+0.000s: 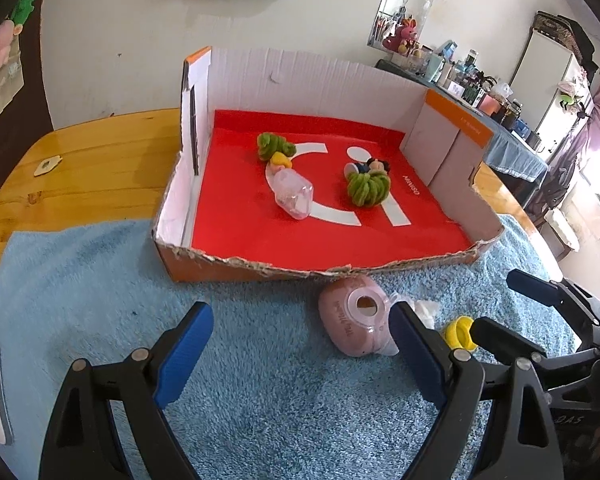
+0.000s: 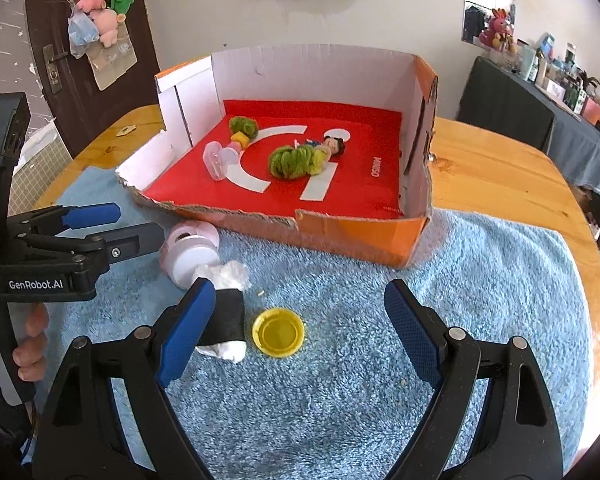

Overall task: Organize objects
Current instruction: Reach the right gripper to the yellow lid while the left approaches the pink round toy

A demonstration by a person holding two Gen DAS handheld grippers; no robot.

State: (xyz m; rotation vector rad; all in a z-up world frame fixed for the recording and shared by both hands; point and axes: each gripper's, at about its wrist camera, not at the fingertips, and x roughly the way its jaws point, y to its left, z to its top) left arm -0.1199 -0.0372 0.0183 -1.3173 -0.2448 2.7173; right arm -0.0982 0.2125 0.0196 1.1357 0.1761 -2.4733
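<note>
the box (image 2: 356, 236) stood on a blue towel (image 2: 340, 380) spread over the worktop (image 2: 500, 176), its near wall torn low, which left an easy way in from the front. inside on the red lining lay two green bundles (image 2: 294, 162), a small doll (image 2: 334, 145) and a clear pink capsule (image 1: 293, 197), apparently already sorted. three items were still out on the towel, just in front of the box: a pink case (image 1: 354, 326), a black-and-white roll (image 2: 224, 320) and a yellow cap (image 2: 278, 332).

the left claw (image 1: 296, 354) was wide open and empty, tilted down at the towel with the pink case just beside its right finger, not between the pads. the right claw (image 2: 300, 324) was equally wide and empty; the yellow cap lay between its fingers, untouched, and the roll sat against its left finger (image 2: 188, 320). judged from this, each claw was lined up for a pick, the right on the cap, the left likely on the case. the cap's flat shape may make the grip awkward.
</note>
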